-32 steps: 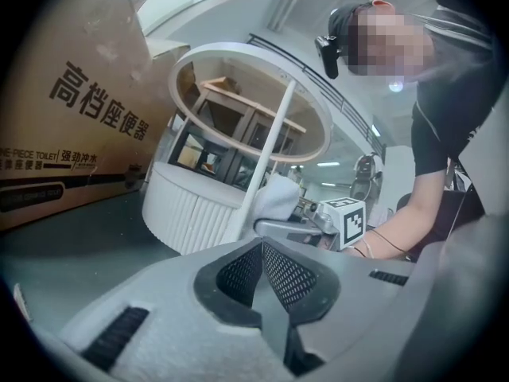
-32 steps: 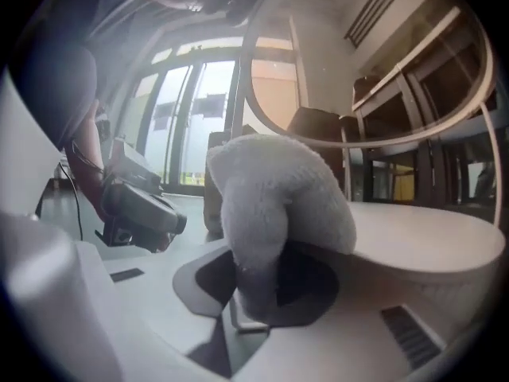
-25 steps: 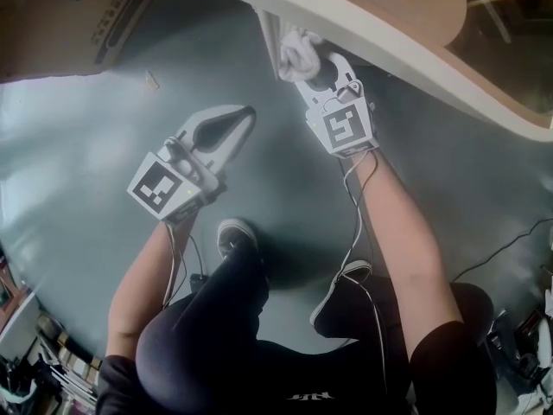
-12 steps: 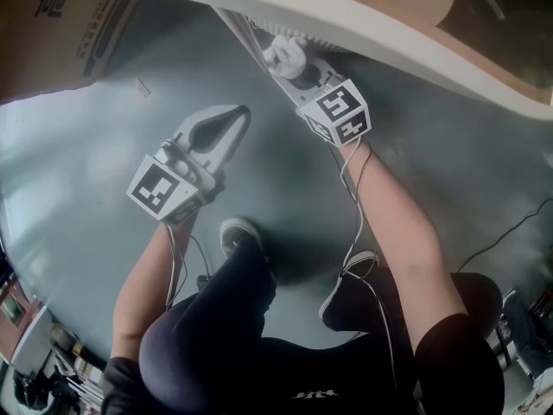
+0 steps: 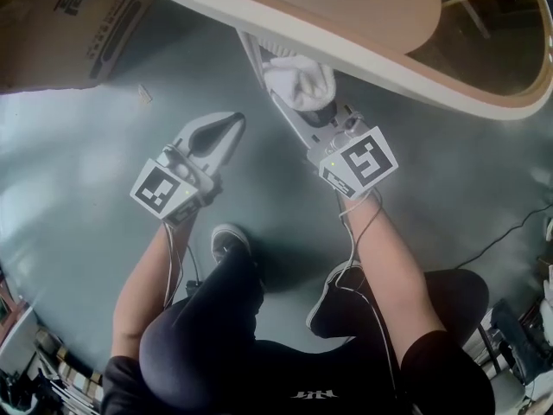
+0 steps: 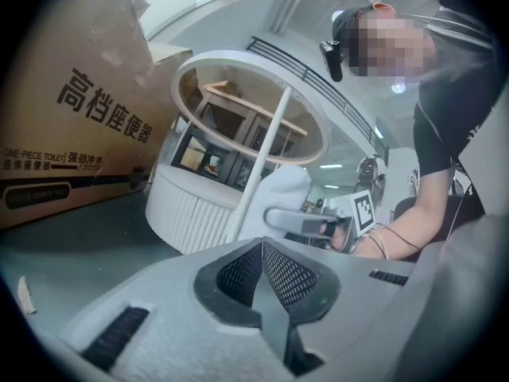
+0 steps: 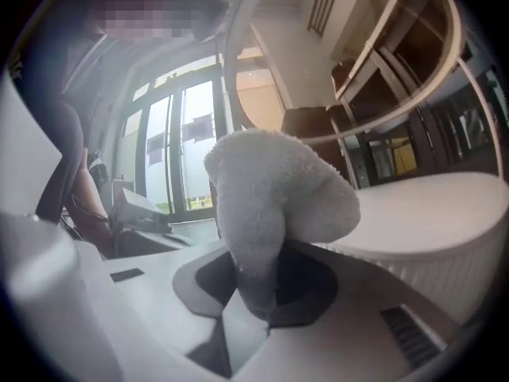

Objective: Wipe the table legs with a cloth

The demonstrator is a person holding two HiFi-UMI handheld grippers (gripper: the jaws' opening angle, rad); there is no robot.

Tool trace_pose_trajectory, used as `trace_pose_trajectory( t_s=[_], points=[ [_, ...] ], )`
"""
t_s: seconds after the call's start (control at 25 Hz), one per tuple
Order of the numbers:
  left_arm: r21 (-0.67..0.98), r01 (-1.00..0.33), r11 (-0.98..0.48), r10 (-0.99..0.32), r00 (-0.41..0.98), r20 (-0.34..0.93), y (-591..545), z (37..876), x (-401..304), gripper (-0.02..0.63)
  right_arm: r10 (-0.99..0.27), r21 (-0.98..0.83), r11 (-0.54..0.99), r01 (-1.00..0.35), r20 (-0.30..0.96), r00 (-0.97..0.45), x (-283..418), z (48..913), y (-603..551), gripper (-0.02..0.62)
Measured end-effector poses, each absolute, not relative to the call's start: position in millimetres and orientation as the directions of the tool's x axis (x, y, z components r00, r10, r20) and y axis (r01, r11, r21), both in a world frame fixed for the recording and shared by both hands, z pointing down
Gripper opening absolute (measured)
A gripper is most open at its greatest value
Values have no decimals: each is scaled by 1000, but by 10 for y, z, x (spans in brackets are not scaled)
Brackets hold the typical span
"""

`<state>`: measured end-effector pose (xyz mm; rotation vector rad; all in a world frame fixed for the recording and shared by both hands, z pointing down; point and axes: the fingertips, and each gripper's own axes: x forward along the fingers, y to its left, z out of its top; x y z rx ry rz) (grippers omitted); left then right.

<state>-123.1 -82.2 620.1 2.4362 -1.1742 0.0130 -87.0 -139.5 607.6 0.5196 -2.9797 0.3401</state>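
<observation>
Right tongs (image 5: 309,109): clamped on the cloth (image 5: 298,80).
Left tongs (image 5: 230,126): together, empty, left of the leg.
Cloth: against the table leg (image 5: 252,48), under the worktop (image 5: 363,11).
Leg axis: slanted toward the right tongs, which sit nearer; judged stroke runs lengthwise.

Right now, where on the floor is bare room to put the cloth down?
Bare floor lies between the cardboard box and the left gripper, and right of the right gripper toward the cable. Crowded: around the table leg, cloth and shoes.
</observation>
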Motion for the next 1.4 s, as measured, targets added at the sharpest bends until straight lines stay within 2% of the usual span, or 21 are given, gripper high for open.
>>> trace_pose_trajectory(
  t_s=[0.16,0.36,0.68,0.84,1.12,1.4],
  points=[
    [373,-757,-536,-758,626,183,-821,6117,-1246,5,-350,-111,932,-346,-22,-936,-870,5274,-1277,77],
    [355,-777,-520,-778,603,179,-848,6048,-1287,5,-284,12,957,-290,-177,-942,-942,4483,-1105,77],
    [341,-764,-548,-760,625,177,-873,6021,-1234,5,-192,105,969,-222,-244,-951,-1187,4089,-1074,77],
    [352,-759,-548,-754,630,185,-857,6091,-1236,5,-199,16,979,-205,-181,-963,-1262,4580,-1177,77],
    [405,-740,-536,-724,651,231,-762,6373,-1249,5,-258,-189,942,-278,125,-958,-1167,6257,-1226,77],
    [419,-728,-542,-700,668,255,-684,6502,-1253,5,-221,-253,918,-306,316,-923,-1180,7294,-1272,77]
  ],
)
